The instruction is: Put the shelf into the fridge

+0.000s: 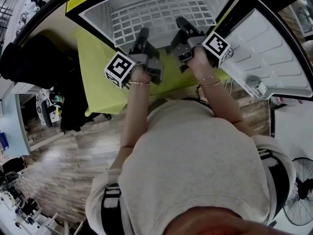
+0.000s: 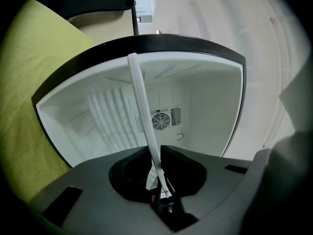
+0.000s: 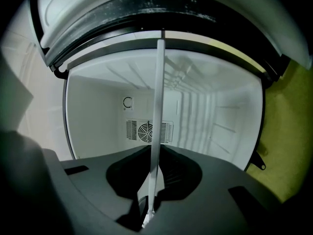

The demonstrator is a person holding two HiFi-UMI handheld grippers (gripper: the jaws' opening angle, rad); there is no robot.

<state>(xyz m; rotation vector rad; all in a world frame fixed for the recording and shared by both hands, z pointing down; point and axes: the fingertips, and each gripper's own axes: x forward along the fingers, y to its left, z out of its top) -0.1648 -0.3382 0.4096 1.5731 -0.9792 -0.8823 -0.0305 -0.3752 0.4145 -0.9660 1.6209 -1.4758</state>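
Note:
A white wire shelf (image 1: 156, 16) reaches into the open fridge (image 1: 93, 18), held level by both grippers at its near edge. My left gripper (image 1: 139, 45) is shut on the shelf's front rail, seen edge-on as a white bar (image 2: 142, 106) in the left gripper view. My right gripper (image 1: 185, 35) is shut on the same rail, seen as a thin white strip (image 3: 157, 111) in the right gripper view. Both gripper views look into the white fridge interior with a round fan vent (image 2: 159, 120) (image 3: 146, 131) on the back wall.
The fridge door (image 1: 266, 58) stands open to the right with a small item on its shelf. A yellow-green cloth (image 1: 105, 82) lies under the fridge. Dark clutter (image 1: 58, 97) sits at left, a fan (image 1: 301, 190) at lower right on the wooden floor.

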